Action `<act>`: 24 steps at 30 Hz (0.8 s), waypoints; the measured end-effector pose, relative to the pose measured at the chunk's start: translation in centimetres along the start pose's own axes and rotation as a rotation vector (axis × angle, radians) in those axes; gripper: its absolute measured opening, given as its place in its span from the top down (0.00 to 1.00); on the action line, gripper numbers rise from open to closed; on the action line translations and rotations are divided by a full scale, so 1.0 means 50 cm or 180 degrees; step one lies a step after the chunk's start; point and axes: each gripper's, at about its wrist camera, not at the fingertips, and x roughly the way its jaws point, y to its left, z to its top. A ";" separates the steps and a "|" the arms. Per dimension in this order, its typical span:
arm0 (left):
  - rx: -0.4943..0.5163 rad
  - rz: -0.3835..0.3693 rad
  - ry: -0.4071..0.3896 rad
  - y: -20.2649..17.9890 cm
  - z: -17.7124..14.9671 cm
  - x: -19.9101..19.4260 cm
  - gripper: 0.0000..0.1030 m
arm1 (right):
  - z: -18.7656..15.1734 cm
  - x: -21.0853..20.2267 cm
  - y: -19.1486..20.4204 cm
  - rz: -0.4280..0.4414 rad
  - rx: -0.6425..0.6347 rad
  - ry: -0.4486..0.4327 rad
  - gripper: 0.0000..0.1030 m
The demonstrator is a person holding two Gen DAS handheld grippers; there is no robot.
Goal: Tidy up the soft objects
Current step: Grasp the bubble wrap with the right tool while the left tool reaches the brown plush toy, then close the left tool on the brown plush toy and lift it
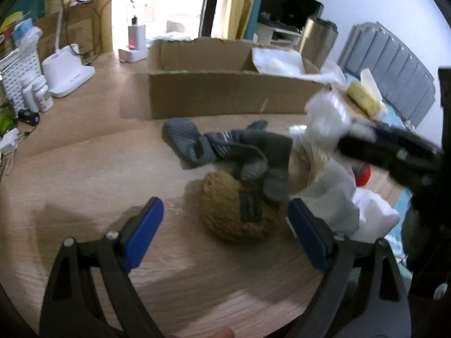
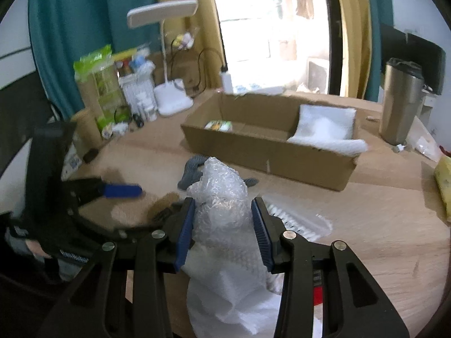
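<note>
A brown knitted hat [image 1: 234,211] lies on the wooden table between the fingers of my open left gripper [image 1: 225,219]. Grey socks [image 1: 225,146] lie just beyond it, one draped over the hat. My right gripper [image 2: 222,219] is shut on a wad of clear bubble wrap [image 2: 220,197], held above the table; it also shows at the right of the left wrist view [image 1: 327,118]. An open cardboard box [image 2: 267,146] stands behind, with white foam [image 2: 324,129] and a small packet [image 2: 218,125] inside. White foam sheets [image 2: 234,290] lie under the right gripper.
A white desk lamp [image 2: 169,95], white basket [image 1: 17,76], bottles and green packets [image 2: 98,84] crowd the table's left side. A metal bin [image 2: 400,104] stands at the right. A yellow pack [image 1: 363,95] and a red object [image 1: 363,176] lie near the table's right edge.
</note>
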 end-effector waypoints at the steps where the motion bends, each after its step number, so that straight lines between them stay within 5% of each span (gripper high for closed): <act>1: 0.0023 0.0005 0.0040 -0.003 -0.001 0.006 0.11 | 0.002 -0.007 -0.004 0.0001 0.0025 -0.0058 0.58; 9: 0.0094 0.0121 0.0217 -0.006 -0.007 0.036 0.11 | 0.005 -0.021 -0.016 -0.0017 0.0046 -0.0111 0.58; 19: 0.0268 -0.0029 0.0228 -0.022 0.006 0.050 0.13 | 0.009 -0.030 -0.017 -0.0084 0.0054 -0.0131 0.58; 21: 0.0288 -0.0084 0.0226 -0.024 0.004 0.049 0.30 | 0.008 -0.033 -0.019 -0.0103 0.0060 -0.0133 0.58; 24: 0.0355 -0.0091 0.0234 -0.029 0.004 0.048 0.40 | 0.010 -0.034 -0.022 -0.0130 0.0072 -0.0135 0.58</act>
